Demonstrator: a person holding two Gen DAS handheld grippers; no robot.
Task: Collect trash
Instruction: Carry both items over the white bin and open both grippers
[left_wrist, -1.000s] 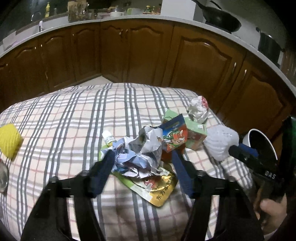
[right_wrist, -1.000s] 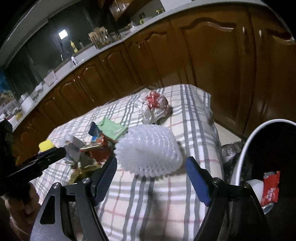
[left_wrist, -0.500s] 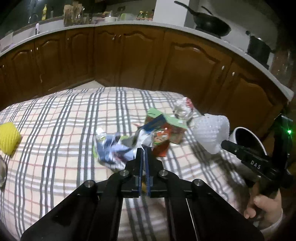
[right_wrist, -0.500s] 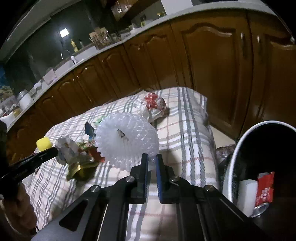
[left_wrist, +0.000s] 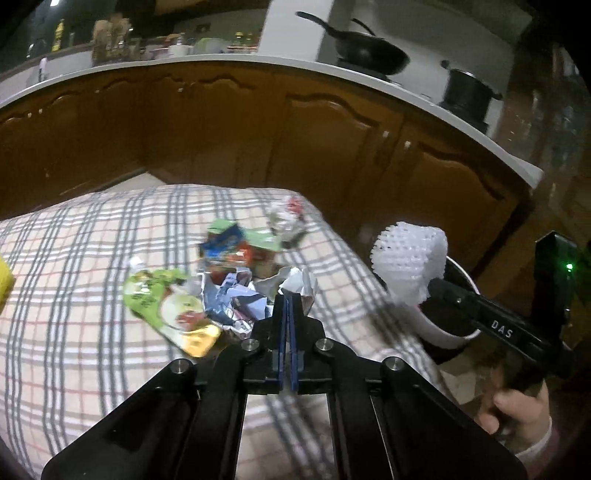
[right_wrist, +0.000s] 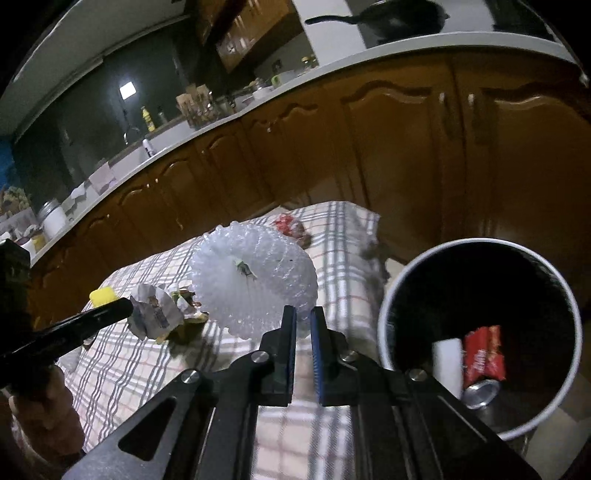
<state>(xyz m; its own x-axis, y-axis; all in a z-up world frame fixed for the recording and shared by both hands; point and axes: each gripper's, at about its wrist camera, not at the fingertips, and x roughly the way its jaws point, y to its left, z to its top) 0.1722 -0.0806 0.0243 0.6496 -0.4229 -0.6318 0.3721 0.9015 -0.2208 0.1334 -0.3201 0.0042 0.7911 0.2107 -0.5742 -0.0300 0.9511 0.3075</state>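
The left claw (left_wrist: 287, 308) is clamped on a crumpled foil wrapper (left_wrist: 258, 295), above a checked cloth (left_wrist: 74, 295) covering the bench. A green pouch (left_wrist: 166, 306) hangs with it. At right, the right claw (left_wrist: 430, 290) pinches a white foam net (left_wrist: 408, 258) over a white bin (left_wrist: 450, 332).

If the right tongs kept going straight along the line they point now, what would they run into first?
The right tongs already pinch the white foam net. Beyond it lies the checked tablecloth, likely first contact, probably near the crumpled red-and-silver wrapper; depth is unclear.
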